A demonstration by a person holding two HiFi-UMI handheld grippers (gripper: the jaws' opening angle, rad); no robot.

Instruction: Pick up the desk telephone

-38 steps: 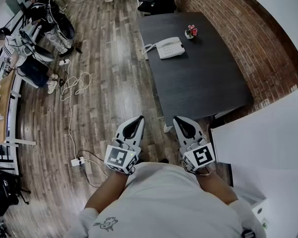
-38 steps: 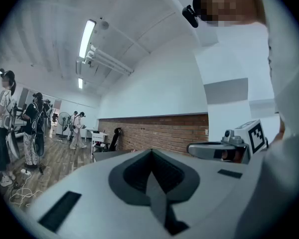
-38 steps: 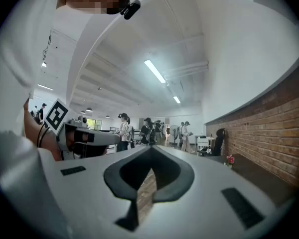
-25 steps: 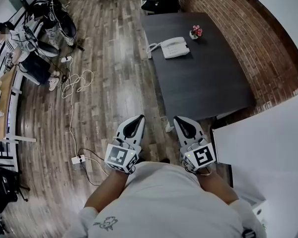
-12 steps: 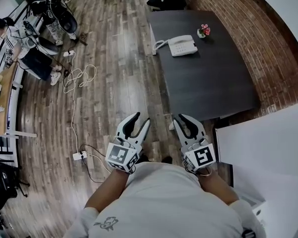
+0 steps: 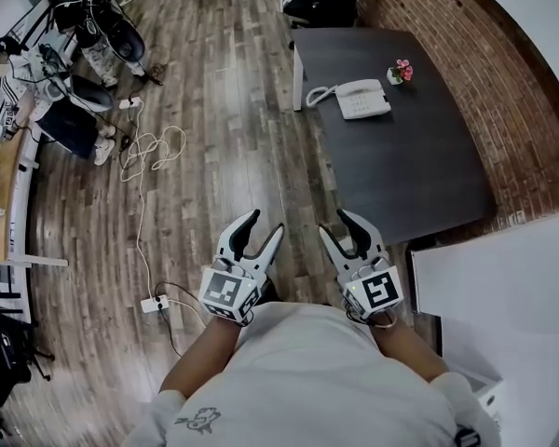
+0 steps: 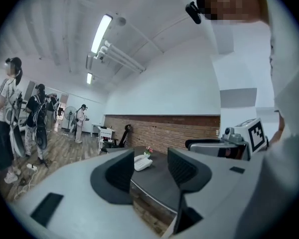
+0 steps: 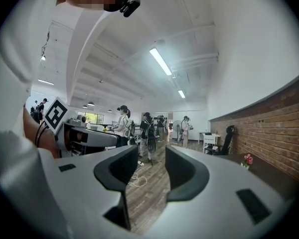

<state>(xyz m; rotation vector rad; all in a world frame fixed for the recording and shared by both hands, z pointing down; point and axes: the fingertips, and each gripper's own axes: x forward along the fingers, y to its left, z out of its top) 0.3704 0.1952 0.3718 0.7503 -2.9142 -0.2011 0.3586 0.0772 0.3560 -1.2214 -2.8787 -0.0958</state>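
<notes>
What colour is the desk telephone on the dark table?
White, or a very pale grey; the desk telephone shows best in the head view, lying on the dark table.

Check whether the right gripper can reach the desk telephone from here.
Probably not yet. The right gripper, its jaws just opened and empty, hangs short of the near end of the table, while the desk telephone sits toward the far end. Nothing stands between them on the tabletop.

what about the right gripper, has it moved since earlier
Yes: the right gripper has shifted left against the table, off its near corner, over the floor; jaws have just been opening, empty.
</notes>
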